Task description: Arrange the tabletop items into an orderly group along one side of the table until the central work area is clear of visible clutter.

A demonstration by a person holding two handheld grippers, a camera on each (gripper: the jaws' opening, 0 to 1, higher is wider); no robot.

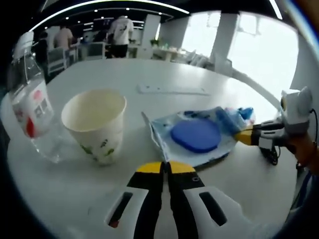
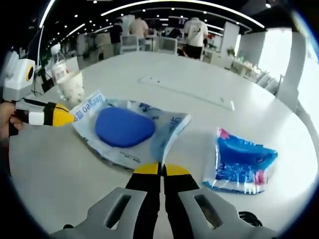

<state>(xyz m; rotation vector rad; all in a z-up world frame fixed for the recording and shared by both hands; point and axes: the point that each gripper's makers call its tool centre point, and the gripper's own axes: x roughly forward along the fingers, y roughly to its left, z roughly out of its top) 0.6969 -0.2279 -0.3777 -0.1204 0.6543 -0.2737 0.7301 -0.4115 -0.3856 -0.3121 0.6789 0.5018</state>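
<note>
1. Your left gripper [image 1: 163, 168] is closed on nothing; the blue-pad packet [image 1: 197, 135] lies just ahead, its long axis crosswise.
2. Your right gripper [image 2: 161, 170] pinches that packet's far edge, so it's nearer.
3. The paper cup [image 1: 96, 124] sits ahead-left.

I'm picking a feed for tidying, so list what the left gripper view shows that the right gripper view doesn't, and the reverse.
Left gripper view: the paper cup's empty inside and the bottle's label print. Right gripper view: the blue packet's whole face, flat beside the pouch. Shared: pouch, paper cup, bottle, with left claw and right claw shut on opposite pouch edges.
</note>
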